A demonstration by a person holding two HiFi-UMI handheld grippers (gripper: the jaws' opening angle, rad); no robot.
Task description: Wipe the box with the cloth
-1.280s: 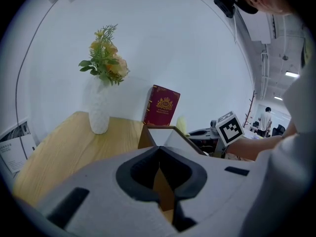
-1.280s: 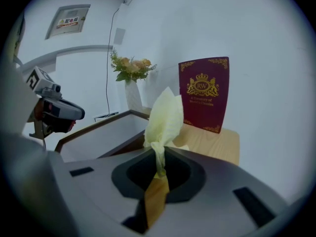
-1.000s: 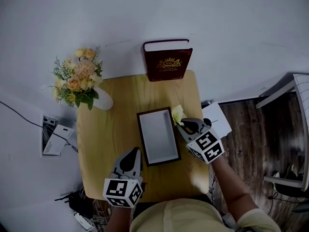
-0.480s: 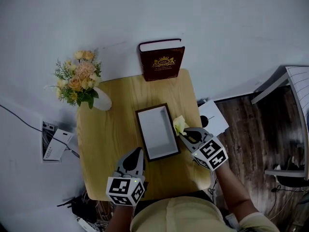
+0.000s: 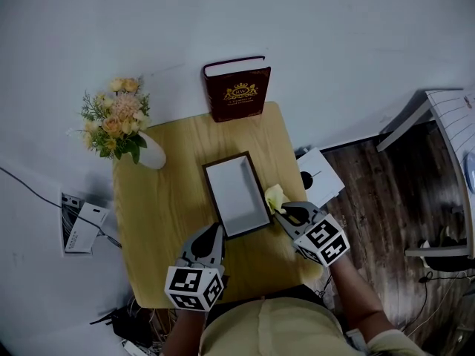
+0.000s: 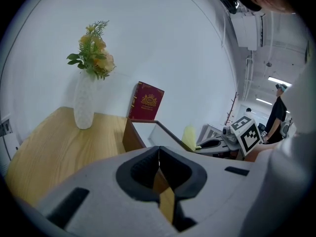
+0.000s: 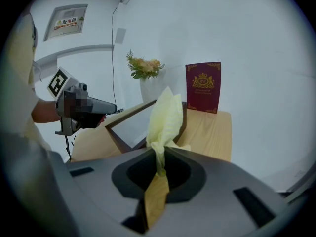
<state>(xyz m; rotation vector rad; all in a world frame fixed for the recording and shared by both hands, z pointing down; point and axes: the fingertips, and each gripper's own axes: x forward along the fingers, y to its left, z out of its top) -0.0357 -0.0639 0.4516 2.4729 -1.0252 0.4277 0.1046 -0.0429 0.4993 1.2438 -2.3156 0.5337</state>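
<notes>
Box shallow, dark-brown rim, white inside. My right gripper pinches pale-yellow cloth beside rim; my left gripper closed, empty.

The right gripper, with the cloth pinched at its tips, has slid back toward the person along the right rim of the box. It started beside the far corner and is now past that side's middle.
</notes>
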